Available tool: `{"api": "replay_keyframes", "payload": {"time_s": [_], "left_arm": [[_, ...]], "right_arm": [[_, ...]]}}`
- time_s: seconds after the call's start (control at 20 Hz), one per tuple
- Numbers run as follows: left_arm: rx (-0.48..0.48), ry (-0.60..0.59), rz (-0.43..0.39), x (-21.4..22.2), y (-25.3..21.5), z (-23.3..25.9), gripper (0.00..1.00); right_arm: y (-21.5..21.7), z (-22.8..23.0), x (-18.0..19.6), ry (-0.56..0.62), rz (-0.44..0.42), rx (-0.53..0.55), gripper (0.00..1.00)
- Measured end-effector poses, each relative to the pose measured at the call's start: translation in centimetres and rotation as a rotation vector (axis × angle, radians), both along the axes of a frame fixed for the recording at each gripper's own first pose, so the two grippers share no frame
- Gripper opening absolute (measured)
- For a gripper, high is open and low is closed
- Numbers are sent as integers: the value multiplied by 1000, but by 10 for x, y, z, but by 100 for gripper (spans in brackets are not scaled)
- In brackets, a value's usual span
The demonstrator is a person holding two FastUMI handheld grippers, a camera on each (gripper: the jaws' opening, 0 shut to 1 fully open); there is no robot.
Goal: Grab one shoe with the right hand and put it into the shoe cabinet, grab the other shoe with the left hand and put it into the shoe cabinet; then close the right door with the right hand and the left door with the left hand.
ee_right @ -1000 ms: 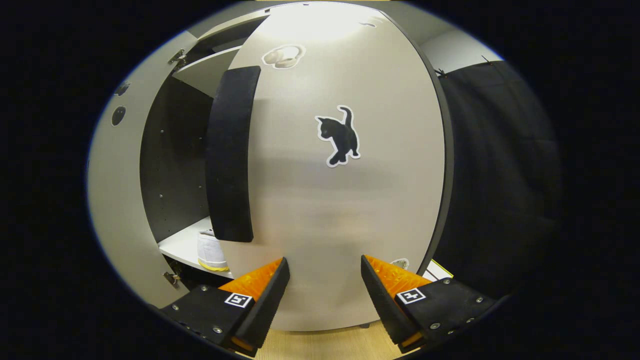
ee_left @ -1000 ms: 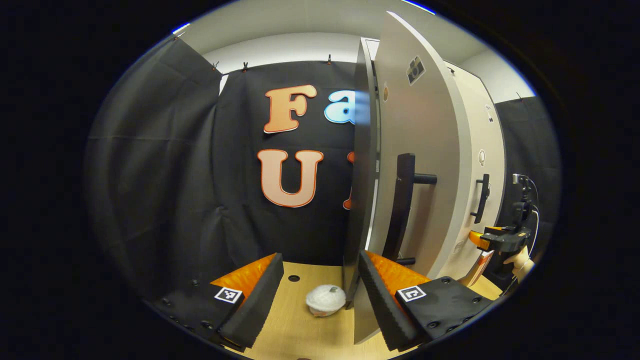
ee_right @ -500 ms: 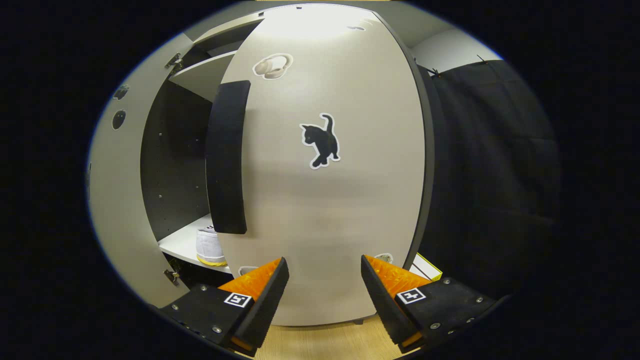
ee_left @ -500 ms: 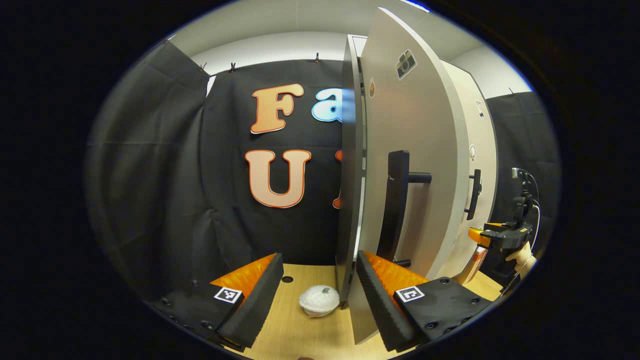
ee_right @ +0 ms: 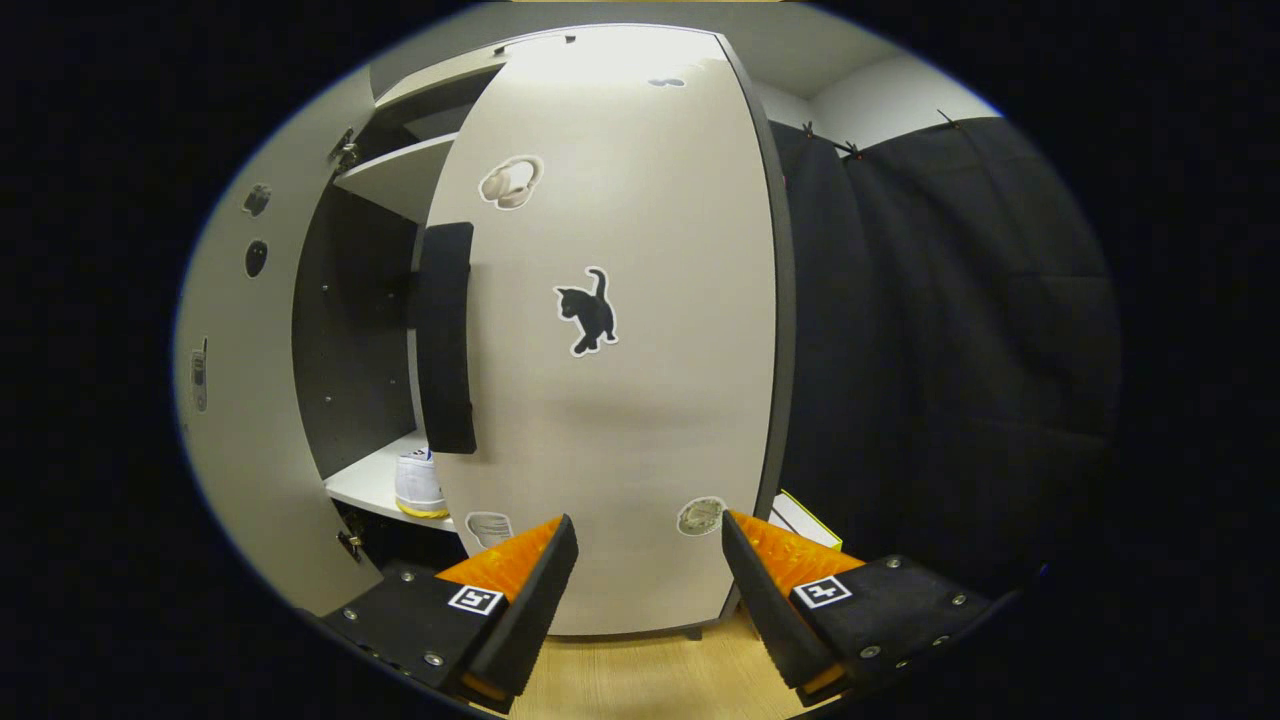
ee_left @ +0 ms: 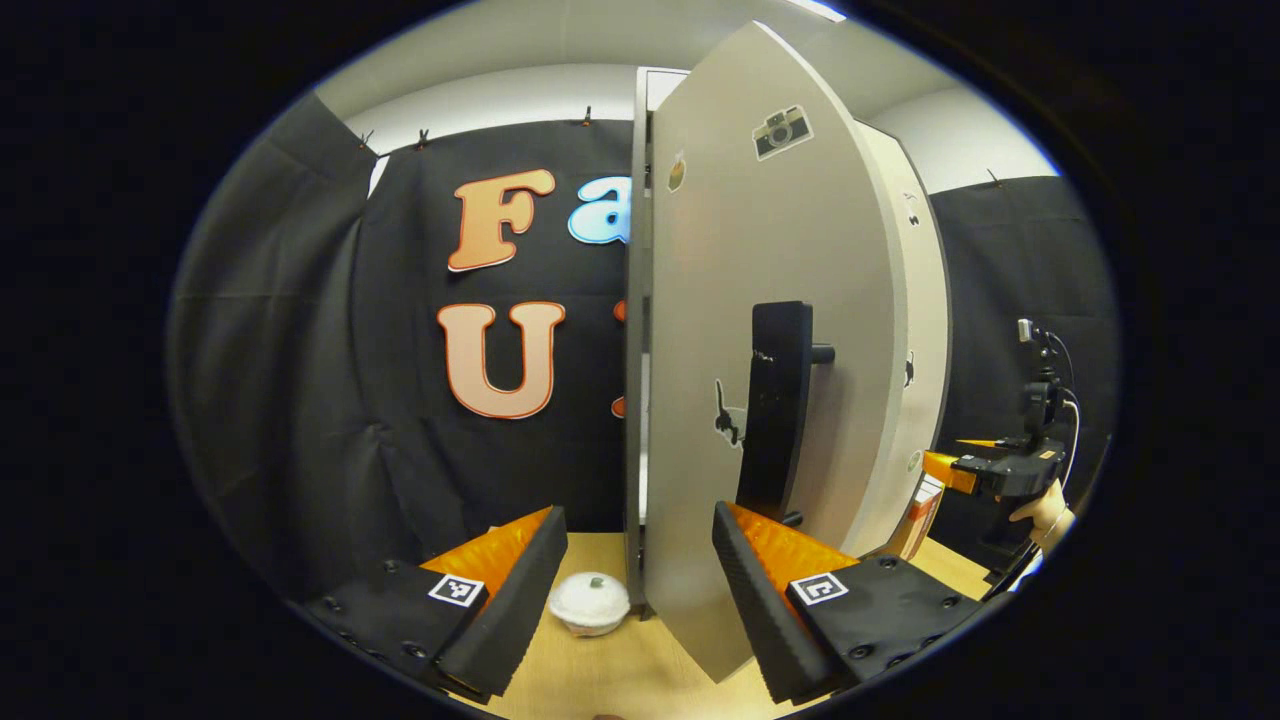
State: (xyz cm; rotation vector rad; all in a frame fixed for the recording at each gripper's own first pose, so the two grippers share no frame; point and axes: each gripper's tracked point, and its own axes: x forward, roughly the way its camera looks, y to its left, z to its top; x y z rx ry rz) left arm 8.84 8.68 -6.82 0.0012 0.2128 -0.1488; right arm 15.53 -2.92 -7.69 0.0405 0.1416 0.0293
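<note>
Left gripper (ee_left: 632,590) low before the left door (ee_left: 760,330), jaws apart, holding nothing. Door ajar, its dark handle (ee_left: 772,405) just above the right-hand finger (ee_left: 760,590). Small white lidded bowl (ee_left: 590,603) on the wooden floor (ee_left: 650,670) left of the door's foot. Right gripper (ee_left: 975,470) and a hand (ee_left: 1040,510) far right of the door.

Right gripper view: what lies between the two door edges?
In the right gripper view, the open gap between the left door and right door shows a shelf bearing a white shoe.
</note>
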Motion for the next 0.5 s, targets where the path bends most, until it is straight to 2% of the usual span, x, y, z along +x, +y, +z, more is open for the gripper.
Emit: {"api": "replay_keyframes", "payload": {"time_s": [0.35,0.5], "left_arm": [[27,-29,-20,18,-46,6,93],[18,-23,-62,35,-73,2,94]], "right_arm": [[-23,4,-21,-5,-6,-1,90],[-36,2,-28,2,-15,-9,90]]}}
